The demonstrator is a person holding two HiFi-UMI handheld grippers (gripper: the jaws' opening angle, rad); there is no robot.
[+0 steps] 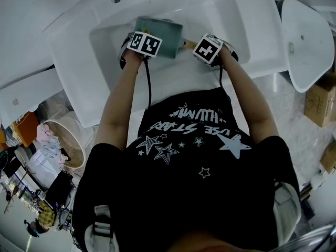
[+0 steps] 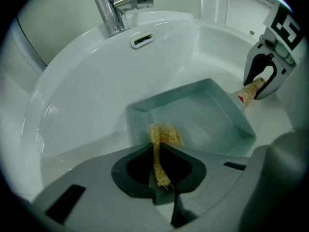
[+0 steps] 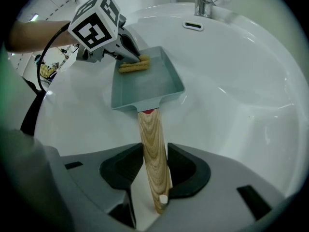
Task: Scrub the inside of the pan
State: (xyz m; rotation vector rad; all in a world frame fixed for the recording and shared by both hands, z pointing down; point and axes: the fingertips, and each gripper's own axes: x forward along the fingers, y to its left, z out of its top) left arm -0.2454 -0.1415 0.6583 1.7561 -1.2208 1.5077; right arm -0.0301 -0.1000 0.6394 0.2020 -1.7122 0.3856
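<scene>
A square grey-green pan (image 2: 193, 117) (image 3: 145, 83) (image 1: 159, 35) lies in the white sink (image 1: 210, 30). Its wooden handle (image 3: 154, 153) runs back between the jaws of my right gripper (image 3: 155, 170), which is shut on it. In the left gripper view the right gripper (image 2: 263, 76) holds the handle (image 2: 248, 92) at the pan's right corner. My left gripper (image 2: 159, 170) is shut on a thin yellow sponge (image 2: 161, 144), whose tip rests on the pan's near rim. The right gripper view shows the left gripper (image 3: 130, 57) pressing the sponge (image 3: 134, 65) at the pan's far-left corner.
A chrome tap (image 2: 118, 6) and an overflow slot (image 2: 141, 41) sit at the sink's back wall. A second white basin (image 1: 304, 41) stands to the right. Cardboard boxes (image 1: 320, 104) and a round bin (image 1: 68, 140) lie on the floor beside the person.
</scene>
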